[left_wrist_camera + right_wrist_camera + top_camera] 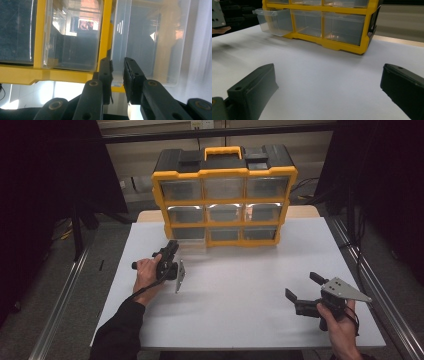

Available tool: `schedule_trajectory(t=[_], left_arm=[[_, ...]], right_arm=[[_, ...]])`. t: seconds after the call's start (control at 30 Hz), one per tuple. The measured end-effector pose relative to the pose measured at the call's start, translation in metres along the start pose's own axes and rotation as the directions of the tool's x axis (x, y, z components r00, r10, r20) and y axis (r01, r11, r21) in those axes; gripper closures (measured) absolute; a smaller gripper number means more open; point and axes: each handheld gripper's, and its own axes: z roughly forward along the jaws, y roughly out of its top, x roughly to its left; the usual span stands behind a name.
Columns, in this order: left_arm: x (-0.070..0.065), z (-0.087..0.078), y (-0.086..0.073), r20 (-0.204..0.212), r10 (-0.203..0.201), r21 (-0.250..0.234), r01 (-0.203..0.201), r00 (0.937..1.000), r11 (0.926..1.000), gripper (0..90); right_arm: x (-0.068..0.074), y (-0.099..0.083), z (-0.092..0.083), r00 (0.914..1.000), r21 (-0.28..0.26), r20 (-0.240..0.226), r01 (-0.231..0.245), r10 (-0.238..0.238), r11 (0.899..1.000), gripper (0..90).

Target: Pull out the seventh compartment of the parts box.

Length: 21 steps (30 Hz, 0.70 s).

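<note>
While left tool (pixel 117 72) pinches drawer (pixel 145 45) lip — rolled sideways, right tool (pixel 327 92) wide open.

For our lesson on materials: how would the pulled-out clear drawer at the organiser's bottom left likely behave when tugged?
The clear drawer looks thin-walled and empty, so probably light and slightly flexible. The left gripper is pinching its thin lip; smooth plastic may slip. It should slide, not tip, within the yellow frame.

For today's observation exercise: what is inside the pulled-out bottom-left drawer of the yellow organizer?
Through the clear walls of the drawer nothing shows inside; it looks empty. The left gripper covers part of its front edge, so that small stretch can't be checked.
</note>
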Motion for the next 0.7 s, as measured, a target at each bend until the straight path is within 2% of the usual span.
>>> schedule_trajectory(t=[0.03, 0.07, 0.1, 0.13, 0.2, 0.23, 0.27, 0.3, 0.33, 0.4, 0.5, 0.53, 0.57, 0.6, 0.67, 0.7], left_arm=[[0.0032, -0.0022, 0.001, 0.009, 0.04, 0.029, -0.041, 0.9991, 0.9988, 77.8], [0.0029, -0.0009, 0.0001, 0.031, 0.017, -0.001, -0.017, 0.9994, 0.9999, 77.8], [0.0001, -0.0003, 0.0004, 0.014, -0.002, -0.011, 0.002, 0.9999, 0.9999, 77.8], [0.0008, -0.0021, 0.0009, 0.001, 0.012, 0.006, -0.012, 0.9999, 0.9999, 77.8], [0.0004, -0.0031, 0.0014, 0.002, 0.006, 0.011, -0.006, 1.0, 0.9999, 77.8], [0.0002, -0.0032, 0.0013, 0.003, 0.004, 0.009, -0.004, 1.0, 1.0, 77.9], [0.0012, -0.0032, 0.0015, 0.0, 0.019, 0.0, -0.019, 0.9998, 0.9998, 77.8], [0.0006, -0.0041, 0.0012, 0.003, 0.008, 0.007, -0.008, 1.0, 0.9999, 77.9], [0.0012, -0.0046, 0.0014, 0.001, 0.018, 0.007, -0.018, 0.9998, 0.9998, 77.8], [0.0009, -0.0045, 0.0011, 0.005, 0.011, -0.004, -0.011, 0.9999, 0.9999, 77.8], [0.0011, -0.0065, 0.0018, -0.002, 0.017, 0.015, -0.017, 0.9998, 0.9997, 77.8], [0.0022, -0.0063, 0.0022, 0.007, 0.031, 0.002, -0.031, 0.9995, 0.9995, 77.9], [0.0006, -0.0066, 0.0027, 0.003, 0.008, -0.002, -0.008, 1.0, 1.0, 77.9], [0.0009, -0.0062, 0.0022, 0.01, 0.009, -0.012, -0.009, 0.9999, 0.9999, 77.9], [0.0018, -0.0083, 0.0029, 0.006, 0.023, 0.005, -0.023, 0.9997, 0.9997, 77.9], [0.0005, -0.0072, 0.0025, 0.003, 0.0, -0.007, 0.0, 1.0, 1.0, 77.9]], right_arm=[[0.0001, 0.0001, 0.0002, 1.0, -0.001, 0.001, 0.0, 0.0, 1.0, 0.0], [0.0002, 0.0001, 0.0002, 1.0, -0.001, 0.0, 0.0, 0.0, 1.0, 0.0], [0.0003, 0.0001, 0.0002, 1.0, 0.0, 0.0, 0.0, 0.0, 1.0, 0.0], [0.0004, 0.0001, 0.0001, 1.0, 0.0, 0.0, 0.0, 0.0, 1.0, 0.0], [0.0004, 0.0002, 0.0001, 1.0, 0.0, -0.001, 0.002, -0.002, 1.0, 0.0], [0.0004, 0.0001, 0.0001, 1.0, -0.001, -0.001, 0.002, -0.002, 1.0, 0.0], [0.0003, 0.0001, 0.0001, 1.0, -0.001, -0.001, 0.003, -0.003, 1.0, 0.0], [0.0003, 0.0001, 0.0001, 1.0, -0.002, 0.0, 0.003, -0.003, 1.0, 0.0], [0.0002, 0.0001, 0.0, 1.0, -0.002, -0.001, 0.004, -0.004, 1.0, 0.0], [0.0001, 0.0001, 0.0001, 1.0, -0.001, -0.002, 0.004, -0.004, 1.0, 0.0], [0.0004, 0.0001, 0.0003, 1.0, 0.0, -0.003, 0.001, -0.001, 1.0, 0.0], [0.0005, 0.0001, 0.0002, 1.0, 0.0, -0.003, 0.001, -0.001, 1.0, 0.0], [0.0004, 0.0002, 0.0002, 1.0, -0.001, -0.003, 0.002, -0.002, 1.0, 0.0], [0.0004, 0.0002, 0.0001, 1.0, -0.001, -0.002, 0.002, -0.002, 1.0, 0.0], [0.0003, 0.0001, 0.0002, 1.0, -0.001, -0.001, 0.001, -0.001, 1.0, 0.0], [0.0004, 0.0001, 0.0002, 1.0, -0.001, -0.001, 0.002, -0.002, 1.0, 0.0]])
